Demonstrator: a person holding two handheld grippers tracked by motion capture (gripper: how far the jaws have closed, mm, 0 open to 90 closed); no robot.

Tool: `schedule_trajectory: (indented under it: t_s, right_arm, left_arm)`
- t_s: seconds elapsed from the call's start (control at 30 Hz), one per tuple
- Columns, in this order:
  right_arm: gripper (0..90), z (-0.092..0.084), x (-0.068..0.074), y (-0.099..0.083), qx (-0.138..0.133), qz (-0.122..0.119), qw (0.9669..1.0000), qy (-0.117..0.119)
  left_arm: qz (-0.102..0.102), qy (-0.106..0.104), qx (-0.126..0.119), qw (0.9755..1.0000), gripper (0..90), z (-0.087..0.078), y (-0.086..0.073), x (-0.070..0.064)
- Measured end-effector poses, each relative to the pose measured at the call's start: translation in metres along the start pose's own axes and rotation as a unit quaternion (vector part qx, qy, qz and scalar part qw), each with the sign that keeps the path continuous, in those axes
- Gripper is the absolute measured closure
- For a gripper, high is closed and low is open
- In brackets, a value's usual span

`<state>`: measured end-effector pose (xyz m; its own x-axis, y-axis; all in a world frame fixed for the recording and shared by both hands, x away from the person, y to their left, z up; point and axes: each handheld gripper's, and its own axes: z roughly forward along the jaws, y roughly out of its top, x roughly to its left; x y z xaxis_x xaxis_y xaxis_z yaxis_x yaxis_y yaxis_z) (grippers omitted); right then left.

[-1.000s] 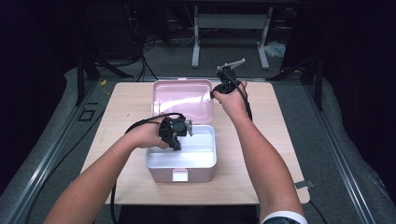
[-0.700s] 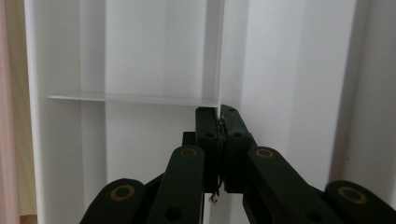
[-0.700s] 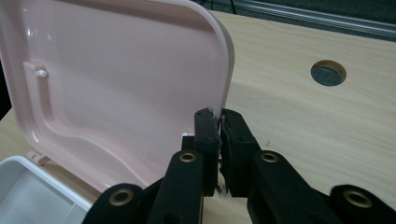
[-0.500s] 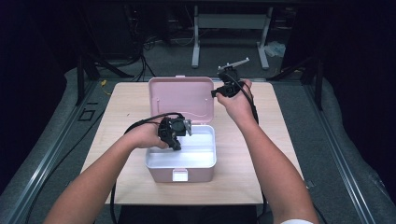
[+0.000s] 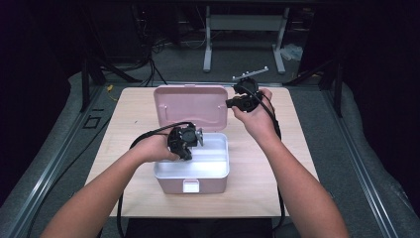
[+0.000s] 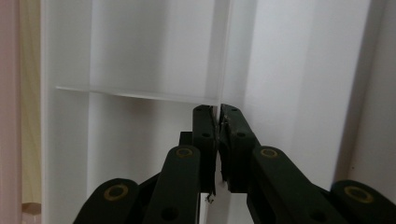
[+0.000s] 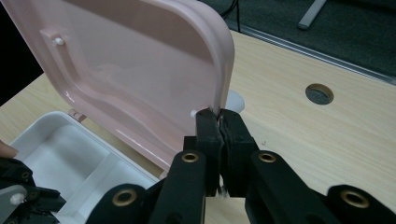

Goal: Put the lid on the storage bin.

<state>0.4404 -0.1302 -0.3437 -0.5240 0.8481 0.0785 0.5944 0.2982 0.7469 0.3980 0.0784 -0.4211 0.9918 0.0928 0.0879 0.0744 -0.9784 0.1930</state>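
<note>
While my right gripper (image 7: 218,122) has its jaws pressed together on the side edge of the pink lid (image 7: 140,74), pinching the rim near its lower corner, the first thing I worry about is that thin hold slipping: the rim is smooth and curved, and if I swing the hand off the hinge's arc the lid could pop free and drop. My left gripper (image 6: 218,122) sits down inside the white tray (image 5: 198,171) of the box, its jaws all but shut on the upright divider (image 6: 223,51), having just eased open a little, so that hold looks less firm to me. If it loosens further, the tray could shift or lift when the lid moves. Worse, with the lid standing nearly upright above the box (image 5: 190,184), a fall would bring it down on my left gripper. The box itself rests near the middle of the wooden table (image 5: 277,183), and a sideways pull on the lid could drag it across the surface.
</note>
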Motion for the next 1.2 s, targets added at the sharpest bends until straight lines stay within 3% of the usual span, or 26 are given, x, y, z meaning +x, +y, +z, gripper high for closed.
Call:
schedule_trajectory:
  t_s: [0.2, 0.4, 0.43, 0.47, 0.6, 0.7, 0.77, 0.87, 0.9, 1.0, 1.03, 1.07, 1.17, 1.2]
  right_arm:
    - [87.2, 0.000, 0.000, -0.001, -0.003, -0.001, 1.0000, 0.003]
    - [87.1, 0.000, 0.000, -0.001, -0.004, -0.002, 1.0000, 0.004]
    - [87.1, 0.000, 0.000, -0.001, -0.004, -0.002, 1.0000, 0.004]
    - [87.1, 0.000, 0.000, -0.001, -0.005, -0.002, 1.0000, 0.004]
    - [87.1, -0.001, 0.000, -0.001, -0.004, -0.004, 1.0000, 0.002]
    - [87.1, -0.001, 0.001, -0.002, -0.003, -0.004, 1.0000, 0.000]
    - [87.1, -0.002, 0.001, -0.002, -0.004, -0.007, 1.0000, 0.005]
    - [87.1, -0.002, 0.001, -0.002, -0.003, -0.009, 1.0000, 0.003]
    - [87.1, -0.002, 0.002, -0.002, -0.004, -0.008, 1.0000, 0.000]
    - [87.1, -0.002, 0.002, -0.002, -0.004, -0.010, 0.9999, -0.004]
    - [87.1, -0.002, 0.002, -0.002, -0.004, -0.010, 0.9999, -0.004]
    - [87.1, -0.002, 0.002, -0.002, -0.003, -0.010, 0.9999, -0.004]
    - [87.1, -0.003, 0.003, -0.002, -0.003, -0.010, 0.9999, -0.003]
    - [87.1, -0.003, 0.002, -0.002, -0.004, -0.011, 0.9999, -0.001]
  left_arm:
    - [-0.019, 0.004, -0.001, 0.9998, 77.8, -0.002, -0.005, 0.003]
    - [-0.066, -0.012, -0.046, 0.9967, 76.3, -0.019, -0.029, 0.008]
    - [-0.066, -0.012, -0.046, 0.9967, 76.5, -0.019, -0.029, 0.008]
    - [-0.077, -0.016, -0.057, 0.9953, 77.3, -0.022, -0.036, 0.010]
    - [-0.132, -0.029, -0.096, 0.9862, 82.4, -0.032, -0.071, 0.015]
    - [-0.178, -0.036, -0.124, 0.9755, 85.0, -0.035, -0.097, 0.018]
    - [-0.215, -0.033, -0.142, 0.9657, 87.4, -0.036, -0.114, 0.021]
    - [-0.244, -0.041, -0.150, 0.9571, 89.9, -0.037, -0.132, 0.026]
    - [-0.247, -0.036, -0.148, 0.9570, 90.0, -0.036, -0.136, 0.029]
    - [-0.262, -0.030, -0.150, 0.9530, 90.0, -0.036, -0.143, 0.036]
    - [-0.262, -0.030, -0.150, 0.9530, 90.0, -0.036, -0.143, 0.036]
    - [-0.268, -0.027, -0.154, 0.9505, 90.0, -0.037, -0.145, 0.042]
    - [-0.279, -0.020, -0.157, 0.9471, 90.0, -0.040, -0.145, 0.053]
    - [-0.279, -0.015, -0.156, 0.9473, 90.0, -0.041, -0.144, 0.056]
